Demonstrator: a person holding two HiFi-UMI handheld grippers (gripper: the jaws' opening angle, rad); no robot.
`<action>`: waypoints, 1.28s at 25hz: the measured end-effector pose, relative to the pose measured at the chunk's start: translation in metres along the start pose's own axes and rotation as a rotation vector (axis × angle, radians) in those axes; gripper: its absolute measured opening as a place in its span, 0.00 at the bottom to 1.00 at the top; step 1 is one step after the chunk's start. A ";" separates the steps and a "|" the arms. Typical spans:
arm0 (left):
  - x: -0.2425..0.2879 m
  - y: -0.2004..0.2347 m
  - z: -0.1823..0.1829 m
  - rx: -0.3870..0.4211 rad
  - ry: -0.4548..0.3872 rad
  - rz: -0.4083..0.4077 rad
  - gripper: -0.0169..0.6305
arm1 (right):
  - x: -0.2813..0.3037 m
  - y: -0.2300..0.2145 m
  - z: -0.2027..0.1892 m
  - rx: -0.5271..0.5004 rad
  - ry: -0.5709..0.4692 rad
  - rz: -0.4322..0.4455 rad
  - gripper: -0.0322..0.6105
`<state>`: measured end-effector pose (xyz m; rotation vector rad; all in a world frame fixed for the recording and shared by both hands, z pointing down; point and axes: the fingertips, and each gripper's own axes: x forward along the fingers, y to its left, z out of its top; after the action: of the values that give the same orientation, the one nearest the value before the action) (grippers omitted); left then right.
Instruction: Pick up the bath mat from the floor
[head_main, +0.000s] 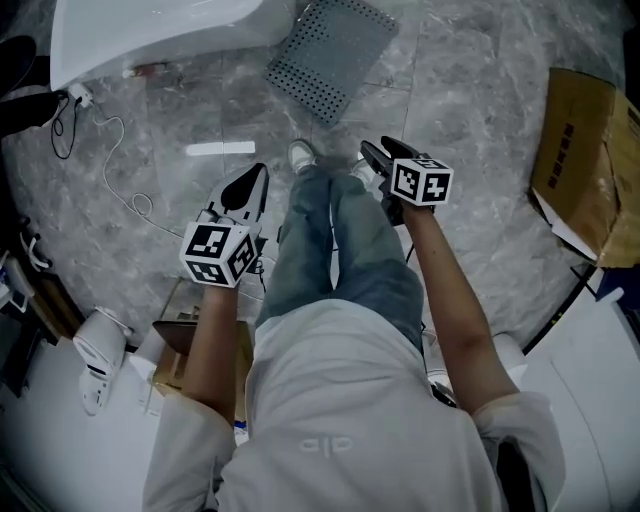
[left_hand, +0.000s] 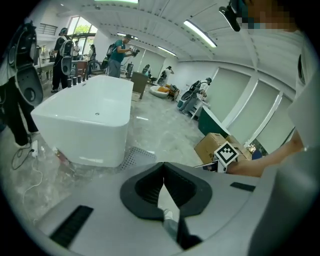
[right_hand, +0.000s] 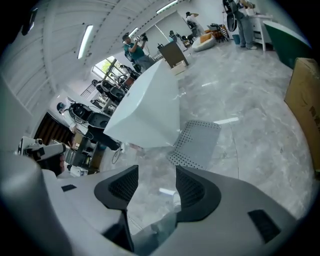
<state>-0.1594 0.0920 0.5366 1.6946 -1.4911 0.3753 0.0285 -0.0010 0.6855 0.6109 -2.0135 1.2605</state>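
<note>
One floor (head_main: 470, 110): grey marbled stone filling the centre of the head view; open and bare between mat and shoes and between mat and box.
One bathtub (head_main: 150, 30): white, upper left, cut off by the top edge; its far side is not visible.
One person, legs (head_main: 340, 250): jeans down the middle of the frame, covering the floor beneath; one pale shoe (head_main: 301, 155) shows, the other is mostly behind the right gripper.
One cardboard box (head_main: 585, 160): right edge, partly out of frame.
One bath mat (head_main: 330, 55): grey, perforated, flat on the floor at top centre, just beside the tub's end, well apart from both grippers; its far corner reaches the top edge.
One left gripper (head_main: 258, 172): left of the legs, pointing down; pads pressed together at the tips, nothing between them.
One right gripper (head_main: 383, 146): right of the legs; jaws spread, only floor visible in the gap.
One cable (head_main: 115, 160): thin, white, looping on the floor at left.
</note>
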 end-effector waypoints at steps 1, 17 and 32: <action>0.003 0.007 -0.005 -0.018 0.005 0.002 0.05 | 0.010 -0.003 -0.005 0.003 0.012 -0.003 0.46; 0.054 0.107 -0.101 -0.169 0.048 0.096 0.05 | 0.166 -0.077 -0.075 0.067 0.154 -0.044 0.53; 0.103 0.157 -0.213 -0.282 0.092 0.130 0.05 | 0.286 -0.144 -0.145 0.065 0.279 -0.087 0.53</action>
<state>-0.2173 0.1859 0.7981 1.3469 -1.5126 0.2916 -0.0189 0.0595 1.0284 0.5151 -1.7059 1.2862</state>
